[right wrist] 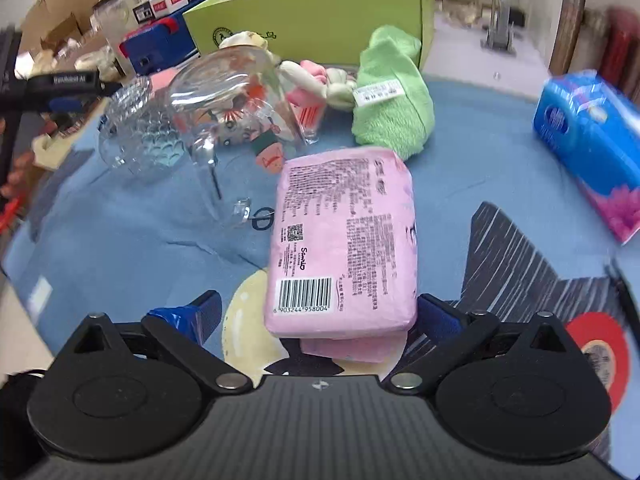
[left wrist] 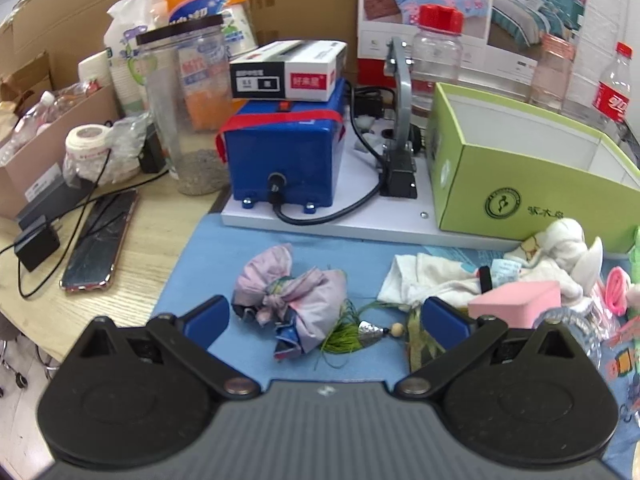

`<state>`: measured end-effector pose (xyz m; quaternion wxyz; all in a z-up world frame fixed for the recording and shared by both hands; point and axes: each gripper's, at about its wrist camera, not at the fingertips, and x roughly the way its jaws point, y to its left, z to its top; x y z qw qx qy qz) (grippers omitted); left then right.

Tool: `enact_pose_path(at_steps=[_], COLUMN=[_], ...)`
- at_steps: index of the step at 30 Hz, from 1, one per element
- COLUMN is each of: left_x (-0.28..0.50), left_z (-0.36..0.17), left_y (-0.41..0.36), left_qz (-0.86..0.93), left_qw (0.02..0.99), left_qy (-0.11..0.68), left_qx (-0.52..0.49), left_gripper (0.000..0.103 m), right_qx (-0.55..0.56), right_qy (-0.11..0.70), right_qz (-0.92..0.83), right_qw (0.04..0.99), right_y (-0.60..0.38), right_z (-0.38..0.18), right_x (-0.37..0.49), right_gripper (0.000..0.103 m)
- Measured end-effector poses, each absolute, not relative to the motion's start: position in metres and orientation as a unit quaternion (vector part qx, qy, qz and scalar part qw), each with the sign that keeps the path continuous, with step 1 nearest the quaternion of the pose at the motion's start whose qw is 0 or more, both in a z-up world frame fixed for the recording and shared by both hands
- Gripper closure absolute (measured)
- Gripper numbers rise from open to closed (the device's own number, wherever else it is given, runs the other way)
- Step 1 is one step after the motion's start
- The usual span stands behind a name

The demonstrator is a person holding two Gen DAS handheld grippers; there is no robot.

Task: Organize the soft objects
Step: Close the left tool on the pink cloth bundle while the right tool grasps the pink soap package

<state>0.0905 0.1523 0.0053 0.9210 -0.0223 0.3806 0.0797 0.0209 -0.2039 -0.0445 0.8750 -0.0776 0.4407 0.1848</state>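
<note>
My left gripper (left wrist: 326,320) is open over the blue mat (left wrist: 208,256). A knotted lilac cloth bundle (left wrist: 292,296) lies just ahead, between its blue fingers, with a green tassel charm (left wrist: 352,332) beside it. White cloths (left wrist: 432,280) and a pink pack (left wrist: 516,304) lie to the right. My right gripper (right wrist: 316,318) is open too. The near end of a pink tissue pack (right wrist: 344,240) sits between its fingers, close to the right one. Farther off are a green towel (right wrist: 392,96), a pink-and-white plush toy (right wrist: 316,76) and a blue tissue pack (right wrist: 588,140).
An open green box (left wrist: 520,184) stands behind the soft things, also seen as the green box (right wrist: 312,12). A blue device (left wrist: 284,156) with cables, a clear jar (left wrist: 188,112), a phone (left wrist: 100,240) and glassware (right wrist: 224,92) crowd the area. Striped dark cloth (right wrist: 520,260) lies right.
</note>
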Motion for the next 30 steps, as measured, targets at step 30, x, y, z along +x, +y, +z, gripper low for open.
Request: enact_pose_path(at_steps=[30], left_x=[0.154], left_z=[-0.041], left_y=[0.205], left_qz=[0.143], left_qw=[0.885], left_qy=[0.426], left_qx=[-0.122], left_gripper=[0.008], right_qx=[-0.032], right_qy=[0.325], right_qz=[0.106], right_qw=[0.939], right_y=[-0.204], right_z=[-0.076], right_x=[0.043], right_gripper=[0.013])
